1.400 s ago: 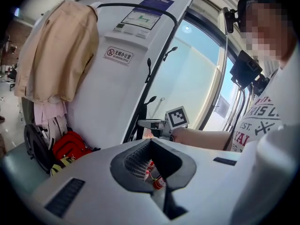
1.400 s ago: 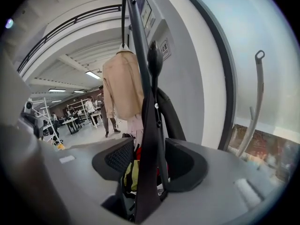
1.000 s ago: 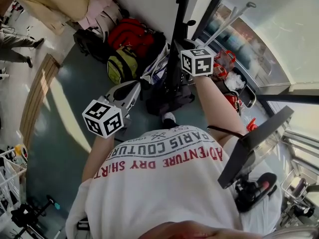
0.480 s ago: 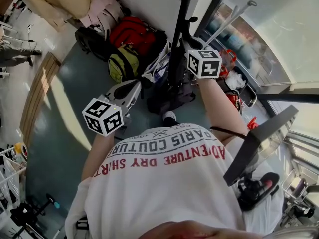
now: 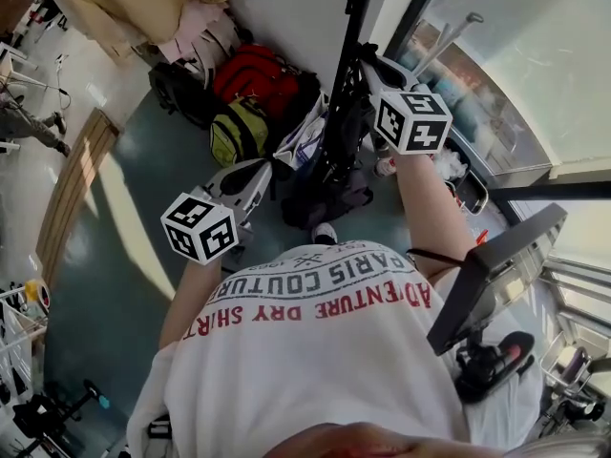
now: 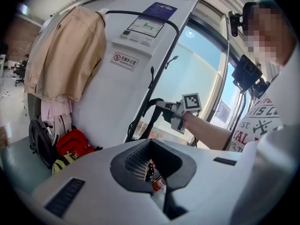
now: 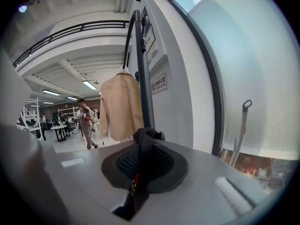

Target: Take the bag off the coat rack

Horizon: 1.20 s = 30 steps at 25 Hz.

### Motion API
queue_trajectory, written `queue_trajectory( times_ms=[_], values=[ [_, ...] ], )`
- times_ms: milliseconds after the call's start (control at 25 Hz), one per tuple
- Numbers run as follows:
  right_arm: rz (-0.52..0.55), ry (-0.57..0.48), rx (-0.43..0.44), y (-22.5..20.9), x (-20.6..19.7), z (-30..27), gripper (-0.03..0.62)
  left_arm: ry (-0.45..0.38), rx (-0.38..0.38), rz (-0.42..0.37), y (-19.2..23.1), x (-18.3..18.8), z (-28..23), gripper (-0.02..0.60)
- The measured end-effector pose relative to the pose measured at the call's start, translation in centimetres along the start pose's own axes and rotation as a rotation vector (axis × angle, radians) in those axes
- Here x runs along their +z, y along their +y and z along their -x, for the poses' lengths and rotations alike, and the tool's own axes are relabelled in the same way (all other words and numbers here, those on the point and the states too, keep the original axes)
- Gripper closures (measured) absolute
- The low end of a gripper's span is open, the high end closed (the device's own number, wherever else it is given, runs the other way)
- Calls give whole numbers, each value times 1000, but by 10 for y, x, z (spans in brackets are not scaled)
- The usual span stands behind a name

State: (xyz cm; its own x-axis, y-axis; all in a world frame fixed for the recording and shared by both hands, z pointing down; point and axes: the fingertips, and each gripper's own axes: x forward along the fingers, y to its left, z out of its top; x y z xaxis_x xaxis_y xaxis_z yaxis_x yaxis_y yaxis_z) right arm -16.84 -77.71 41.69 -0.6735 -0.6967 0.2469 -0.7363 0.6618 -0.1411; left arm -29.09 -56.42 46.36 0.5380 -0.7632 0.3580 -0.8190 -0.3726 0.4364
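Piled bags (image 5: pixel 250 98) crowd the floor (image 5: pixel 124 256) beside the rack pole (image 5: pixel 349 55).

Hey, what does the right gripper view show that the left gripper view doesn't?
Only the right gripper view: people in the hall and a grey tool handle. Only the left gripper view: a red backpack and the person's white shirt. Both: the black strap clamped in the right gripper, the beige jacket, the black rack pole.

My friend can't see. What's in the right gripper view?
The right gripper has its jaws shut on a black bag strap. Behind it stands the black coat rack pole, with a beige jacket hanging further back.
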Motion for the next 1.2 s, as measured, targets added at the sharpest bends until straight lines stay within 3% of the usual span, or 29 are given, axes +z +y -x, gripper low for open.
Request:
queue_trajectory(
  times_ms=[320, 560, 760, 1200],
  values=[
    [3, -156, 21, 12, 79, 50, 589, -43, -11, 0, -7, 10, 16, 580],
    [-4, -208, 58, 32, 99, 96, 589, -68, -34, -14, -23, 19, 24, 580],
    [24, -186, 75, 59, 77, 126, 589, -80, -63, -42, -44, 22, 39, 580],
    [-73, -93, 50, 108, -7, 214, 589, -61, -130, -96, -112, -16, 91, 580]
  ],
)
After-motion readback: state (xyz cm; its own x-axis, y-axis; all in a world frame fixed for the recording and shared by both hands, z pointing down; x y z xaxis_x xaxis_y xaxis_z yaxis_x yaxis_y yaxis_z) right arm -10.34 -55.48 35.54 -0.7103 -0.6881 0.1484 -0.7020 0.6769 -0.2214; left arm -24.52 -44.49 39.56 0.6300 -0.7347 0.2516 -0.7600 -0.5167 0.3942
